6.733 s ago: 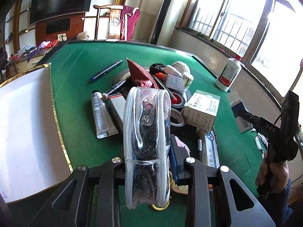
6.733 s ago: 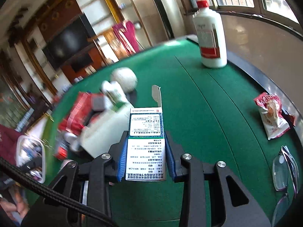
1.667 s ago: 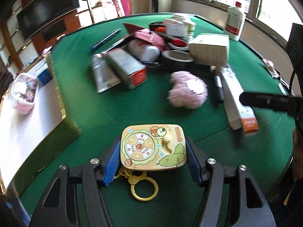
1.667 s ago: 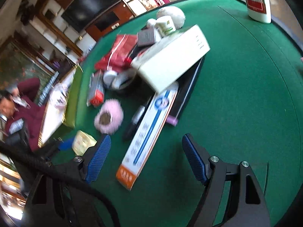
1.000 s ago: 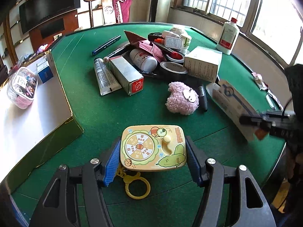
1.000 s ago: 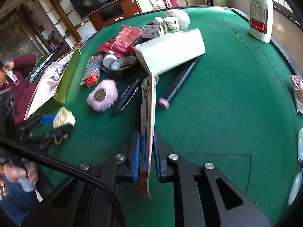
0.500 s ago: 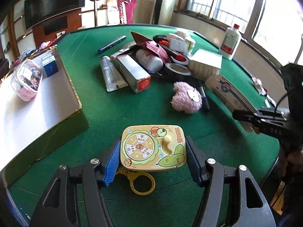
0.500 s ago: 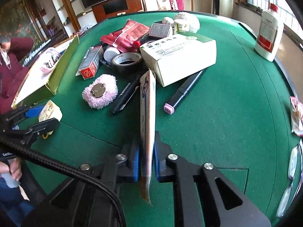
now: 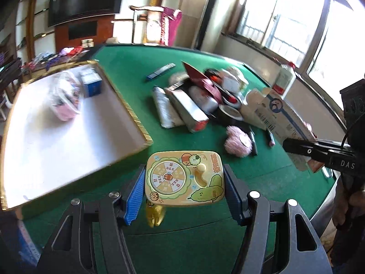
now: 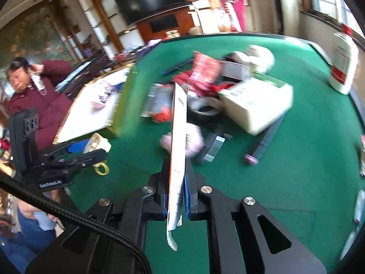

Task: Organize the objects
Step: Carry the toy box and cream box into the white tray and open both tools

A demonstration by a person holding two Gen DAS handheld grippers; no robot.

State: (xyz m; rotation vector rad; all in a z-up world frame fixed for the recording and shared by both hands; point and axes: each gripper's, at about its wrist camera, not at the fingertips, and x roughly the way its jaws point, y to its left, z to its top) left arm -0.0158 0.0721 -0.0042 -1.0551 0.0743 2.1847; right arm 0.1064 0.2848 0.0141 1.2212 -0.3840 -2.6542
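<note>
Clamping a cartoon tin (image 9: 184, 178), the left tool (image 9: 184, 190) was nearer the white tray (image 9: 68, 132), lying up-left; the right tool (image 10: 177, 190) was clenched on a flattened carton (image 10: 178, 141).

A yellow cartoon-printed toy tin (image 9: 184, 178) with a spinner dial and a dangling yellow ring sits flat between blue pads above the near green felt, while a long, flattened white-and-blue carton (image 10: 177, 150) with an orange end stands edge-on, pinched, to its right.
</note>
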